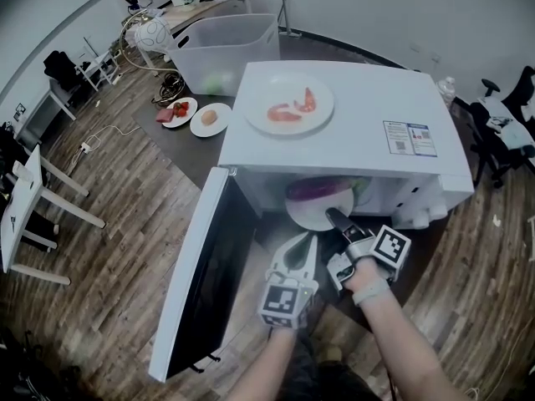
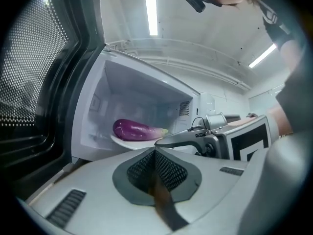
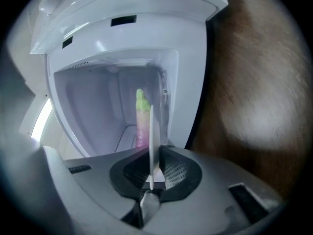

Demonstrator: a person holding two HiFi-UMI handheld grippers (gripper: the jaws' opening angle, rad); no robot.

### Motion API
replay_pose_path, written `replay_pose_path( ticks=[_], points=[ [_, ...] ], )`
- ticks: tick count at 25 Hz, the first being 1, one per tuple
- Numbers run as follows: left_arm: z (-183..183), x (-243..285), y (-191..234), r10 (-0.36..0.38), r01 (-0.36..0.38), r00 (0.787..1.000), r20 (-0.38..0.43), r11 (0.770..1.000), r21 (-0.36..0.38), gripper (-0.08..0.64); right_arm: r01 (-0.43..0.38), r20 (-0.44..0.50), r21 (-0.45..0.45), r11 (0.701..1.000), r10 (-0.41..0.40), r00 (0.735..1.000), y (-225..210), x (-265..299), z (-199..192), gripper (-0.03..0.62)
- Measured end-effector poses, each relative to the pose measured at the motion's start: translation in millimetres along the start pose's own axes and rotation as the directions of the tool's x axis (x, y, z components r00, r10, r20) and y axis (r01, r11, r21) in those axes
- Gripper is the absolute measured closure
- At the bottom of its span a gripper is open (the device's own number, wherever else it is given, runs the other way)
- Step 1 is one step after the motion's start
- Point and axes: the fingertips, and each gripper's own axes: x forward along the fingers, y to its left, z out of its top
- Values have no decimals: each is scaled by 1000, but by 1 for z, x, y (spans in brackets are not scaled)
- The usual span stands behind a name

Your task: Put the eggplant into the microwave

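Note:
A purple eggplant [image 1: 322, 192] lies on a white plate [image 1: 311, 214] at the mouth of the open white microwave [image 1: 351, 144]. My right gripper [image 1: 338, 218] is shut on the plate's near rim. In the right gripper view the plate [image 3: 151, 141] stands edge-on between the pads, with the eggplant [image 3: 142, 116] beyond it inside the cavity. My left gripper [image 1: 308, 242] is shut and holds nothing, just below and left of the plate. The left gripper view shows the eggplant [image 2: 134, 129] on the plate [image 2: 128, 143], and the right gripper [image 2: 215, 136] beside it.
The microwave door [image 1: 201, 274] swings wide open to the left. A plate of shrimp [image 1: 288, 103] rests on the microwave's top. Behind stand a clear plastic bin [image 1: 221, 53] and two small plates, one with strawberries [image 1: 178, 111], one with an egg [image 1: 211, 118].

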Motion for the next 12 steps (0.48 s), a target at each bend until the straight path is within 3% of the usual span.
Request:
replay_pose_path(
  ticks=[12],
  points=[
    [3, 8, 6, 14, -14, 1000, 10, 1000, -24, 558, -52, -101, -118, 992, 40, 994, 4, -4, -9, 462]
  ],
)
